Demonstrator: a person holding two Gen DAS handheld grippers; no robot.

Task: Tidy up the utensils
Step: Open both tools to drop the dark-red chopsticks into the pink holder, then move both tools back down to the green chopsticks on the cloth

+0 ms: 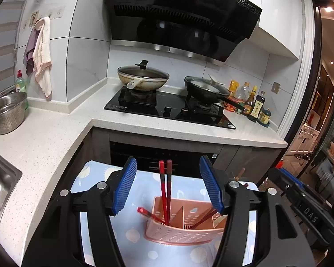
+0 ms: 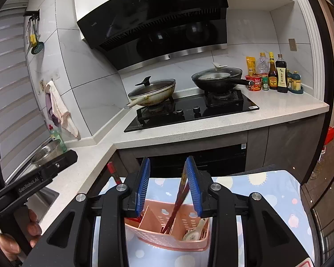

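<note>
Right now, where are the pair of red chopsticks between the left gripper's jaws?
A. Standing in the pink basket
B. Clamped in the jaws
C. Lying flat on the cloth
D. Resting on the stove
A: the red chopsticks stand in the pink basket, and the left gripper is open, clear of them.

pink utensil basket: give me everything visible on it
The pink utensil basket looks like plastic, with rows of holes in its walls and inner dividers forming compartments. It stands upright on a light blue patterned cloth. Red chopsticks stand in its left compartment as the left wrist view shows it, darker chopsticks lean in a middle one, and a pale spoon lies in the right end. Neither gripper touches it.
</note>
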